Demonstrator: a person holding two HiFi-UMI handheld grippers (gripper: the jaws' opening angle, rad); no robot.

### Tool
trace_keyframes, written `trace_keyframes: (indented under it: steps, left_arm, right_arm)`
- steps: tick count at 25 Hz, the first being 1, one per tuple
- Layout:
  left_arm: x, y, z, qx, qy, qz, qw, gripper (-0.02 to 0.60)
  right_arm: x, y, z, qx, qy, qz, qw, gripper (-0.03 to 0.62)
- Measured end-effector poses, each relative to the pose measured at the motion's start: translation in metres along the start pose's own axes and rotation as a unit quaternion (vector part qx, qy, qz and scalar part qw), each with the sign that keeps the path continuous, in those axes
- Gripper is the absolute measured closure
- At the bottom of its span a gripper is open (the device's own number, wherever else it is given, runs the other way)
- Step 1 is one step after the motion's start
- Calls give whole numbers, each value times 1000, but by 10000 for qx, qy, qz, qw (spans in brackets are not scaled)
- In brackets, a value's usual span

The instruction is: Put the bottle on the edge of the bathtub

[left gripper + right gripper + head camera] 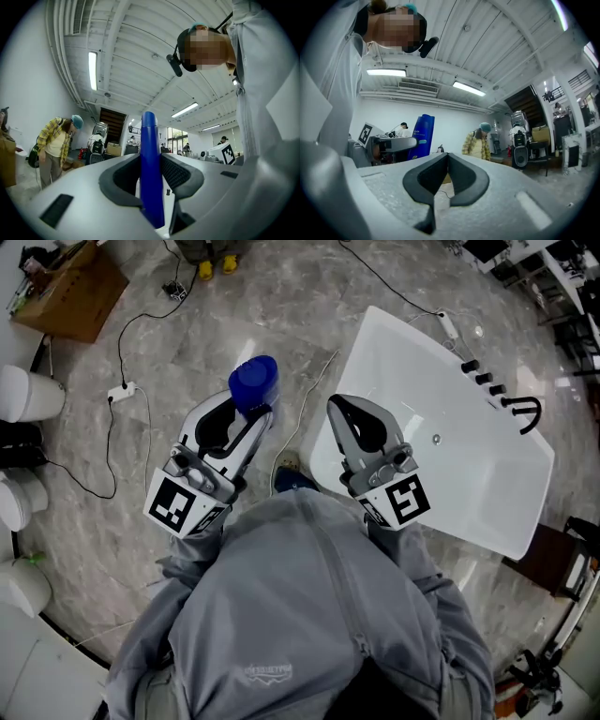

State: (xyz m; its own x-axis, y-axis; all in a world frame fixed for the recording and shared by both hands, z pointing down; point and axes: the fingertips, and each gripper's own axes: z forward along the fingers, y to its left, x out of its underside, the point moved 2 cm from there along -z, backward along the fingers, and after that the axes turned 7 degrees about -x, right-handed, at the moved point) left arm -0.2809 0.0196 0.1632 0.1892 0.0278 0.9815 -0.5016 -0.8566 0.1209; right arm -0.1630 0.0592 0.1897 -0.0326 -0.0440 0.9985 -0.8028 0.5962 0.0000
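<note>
The blue bottle is clamped between the jaws of my left gripper, held over the marble floor just left of the white bathtub. In the left gripper view the bottle stands upright between the dark pads, and the left gripper is shut on it. My right gripper hovers over the tub's near left rim, shut and empty. The right gripper has its jaws together in its own view, where the bottle shows at the left.
A black faucet and knobs sit on the tub's far rim. On the floor lie cables, a power strip and a cardboard box. White buckets line the left wall. A person in a plaid shirt stands farther off.
</note>
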Motion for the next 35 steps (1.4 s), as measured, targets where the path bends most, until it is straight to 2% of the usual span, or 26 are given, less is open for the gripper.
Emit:
trace_keyframes:
  steps: [4, 12, 18, 23, 27, 32, 35]
  left_arm:
    - [1, 2, 36, 299, 69, 64, 9995, 443]
    - [6, 9, 84, 866, 137, -49, 9961, 443]
    - [20, 31, 134, 1353, 285, -246, 9901, 443]
    - [36, 67, 185, 1921, 449, -253, 9800, 443]
    - [40, 103, 226, 2336, 572, -310, 9701, 443]
    - [46, 133, 273, 2917, 684, -406, 9532, 443]
    - [47, 148, 300, 3275, 689, -501, 9410, 443]
  right_arm:
    - [1, -34, -3, 355, -48, 53, 9993, 591]
    - [11, -67, -14, 1011, 73, 136, 9948, 591]
    - [25, -110, -14, 1678, 140, 270, 9854, 591]
    - [45, -158, 13, 2231, 228, 311, 9740, 591]
    - [44, -193, 50, 2470, 242, 273, 9683, 591]
    - [41, -231, 72, 3055, 285, 224, 9515, 591]
    - [40, -248, 82, 3458, 331, 228, 9374, 591]
